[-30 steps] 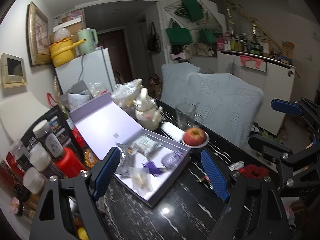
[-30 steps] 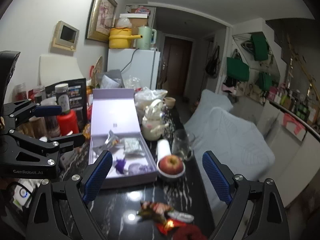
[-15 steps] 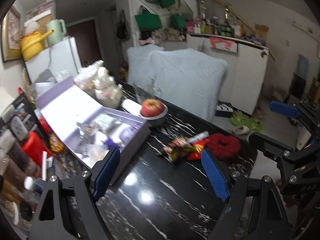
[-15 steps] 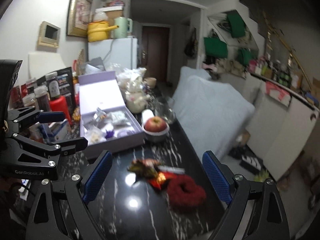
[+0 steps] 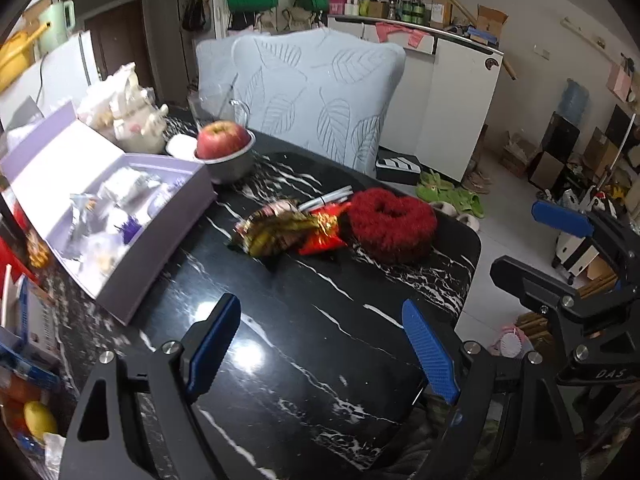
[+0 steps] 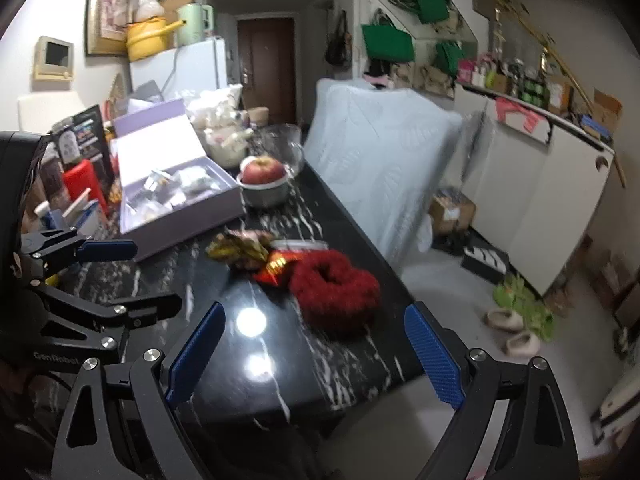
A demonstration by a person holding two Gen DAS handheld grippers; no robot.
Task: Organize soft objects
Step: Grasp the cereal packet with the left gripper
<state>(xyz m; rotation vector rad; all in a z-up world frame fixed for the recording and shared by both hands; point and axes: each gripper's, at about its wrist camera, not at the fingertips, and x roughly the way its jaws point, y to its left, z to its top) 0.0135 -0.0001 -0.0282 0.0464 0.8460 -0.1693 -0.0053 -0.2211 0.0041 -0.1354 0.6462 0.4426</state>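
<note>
Both views have swung down since the earlier frame; the box [image 5: 120, 216] slid off left and the red ring [image 5: 390, 226] came to centre. Left gripper [image 5: 320, 344] and right gripper [image 6: 316, 354]: jaws released wide, holding nothing, above the bare black table [image 5: 304, 320].

Ring lies flat near the table's far right edge, touching the red wrapper [image 5: 322, 236] and crumpled packets [image 5: 272, 230].

Step, as I judge: approach. Take one side of the fluffy rim, clear of the wrappers, and squeeze gently.

Hole faces up; roughly round, slightly wider left-right, no clear heading.
</note>
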